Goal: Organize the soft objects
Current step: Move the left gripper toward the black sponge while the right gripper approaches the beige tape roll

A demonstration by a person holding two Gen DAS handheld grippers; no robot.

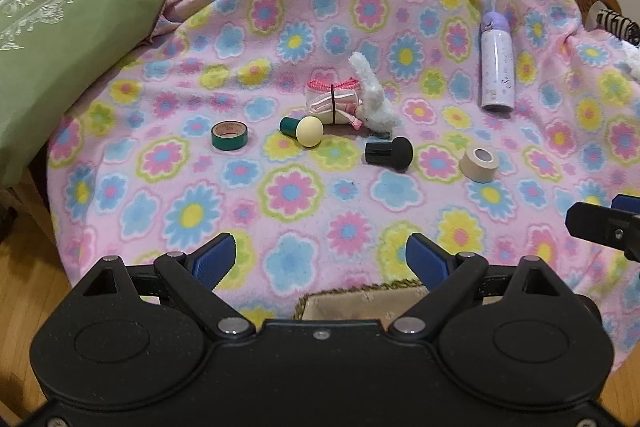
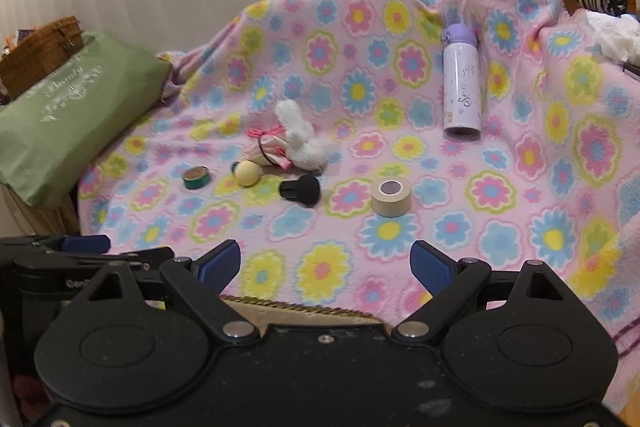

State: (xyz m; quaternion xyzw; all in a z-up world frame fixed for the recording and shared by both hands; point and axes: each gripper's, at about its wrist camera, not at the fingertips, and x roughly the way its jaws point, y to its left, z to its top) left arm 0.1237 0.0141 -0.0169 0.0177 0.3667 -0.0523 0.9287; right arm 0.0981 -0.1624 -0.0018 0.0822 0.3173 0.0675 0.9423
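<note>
Both the left gripper (image 1: pixel 320 259) and right gripper (image 2: pixel 326 265) hung with jaws apart and empty over the flowered blanket (image 1: pixel 304 195), short of the white plush toy (image 1: pixel 374 95).

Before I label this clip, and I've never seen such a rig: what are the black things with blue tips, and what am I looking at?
They are two hand-held grippers, each with its own camera. One picture looks along the left gripper, the other along the right gripper. Both are open and hold nothing. On the flowered blanket lie a green tape roll, a beige tape roll, a cream-headed knob, a black knob, a white plush toy beside a pink cloth bundle, and a purple bottle.
</note>
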